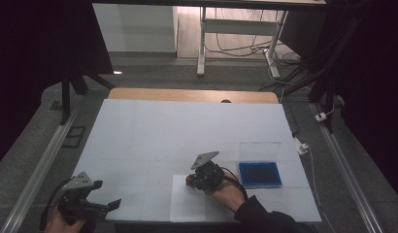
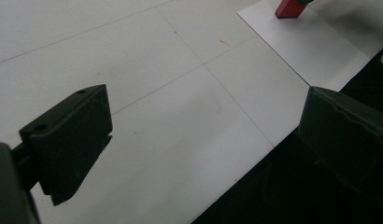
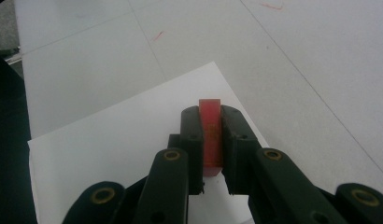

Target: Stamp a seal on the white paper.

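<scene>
We see a table (image 1: pixel 187 94) with a wooden top, nearly all of it covered by a large white board (image 1: pixel 187 131) marked with faint seam lines. On the board, near our edge, lies a white sheet of paper (image 1: pixel 185 204). To its right, apart from it, rests a blue tray (image 1: pixel 259 174) with a clear lid standing upright behind it.

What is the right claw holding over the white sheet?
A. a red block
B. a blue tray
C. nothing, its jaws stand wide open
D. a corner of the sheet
A: in the right gripper view the right claw has its jaws pressed on both sides of a red block, above the white sheet; the blue tray lies apart on the table.
</scene>
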Demonstrator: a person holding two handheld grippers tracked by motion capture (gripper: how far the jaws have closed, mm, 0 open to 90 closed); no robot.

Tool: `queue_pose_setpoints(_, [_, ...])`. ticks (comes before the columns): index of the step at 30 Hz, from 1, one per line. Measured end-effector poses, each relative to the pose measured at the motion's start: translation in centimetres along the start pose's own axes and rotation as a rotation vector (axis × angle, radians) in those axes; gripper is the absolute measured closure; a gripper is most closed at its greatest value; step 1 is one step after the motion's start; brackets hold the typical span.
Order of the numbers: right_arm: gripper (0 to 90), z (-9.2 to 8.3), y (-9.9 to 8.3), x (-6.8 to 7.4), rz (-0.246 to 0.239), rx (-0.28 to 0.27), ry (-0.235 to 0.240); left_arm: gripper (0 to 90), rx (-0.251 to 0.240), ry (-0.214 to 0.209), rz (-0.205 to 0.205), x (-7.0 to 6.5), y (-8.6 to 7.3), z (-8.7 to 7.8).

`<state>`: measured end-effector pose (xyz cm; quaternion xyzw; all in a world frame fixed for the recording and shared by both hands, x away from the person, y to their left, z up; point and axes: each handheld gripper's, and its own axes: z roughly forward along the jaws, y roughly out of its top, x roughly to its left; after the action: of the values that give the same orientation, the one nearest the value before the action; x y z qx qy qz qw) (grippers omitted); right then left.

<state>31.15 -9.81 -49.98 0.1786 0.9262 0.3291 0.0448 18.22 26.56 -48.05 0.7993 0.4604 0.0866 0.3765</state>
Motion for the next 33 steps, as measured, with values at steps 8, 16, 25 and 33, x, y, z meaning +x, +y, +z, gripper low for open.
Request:
queue_pose_setpoints(8, [79.8, -0.2, 0.0, 0.1, 0.002, -0.034, 0.009, 3.2, -0.001, 0.001, 0.001, 0.0, 0.0, 0.0])
queue_pose_setpoints(16, [79.8, -0.9, 0.3, 0.2, -0.004, -0.061, 0.0, 3.3, -0.001, 0.001, 0.0, 0.0, 0.0, 0.0])
queue_pose_setpoints(25, [79.8, -1.6, 0.4, 0.4, -0.001, -0.073, 0.008, 3.2, -0.001, 0.001, 0.003, 0.0, 0.0, 0.0])
queue_pose_setpoints(33, [79.8, -2.4, 0.0, 0.4, 0.001, -0.081, 0.005, 3.2, -0.002, 0.0, 0.004, -0.1, 0.0, 0.0])
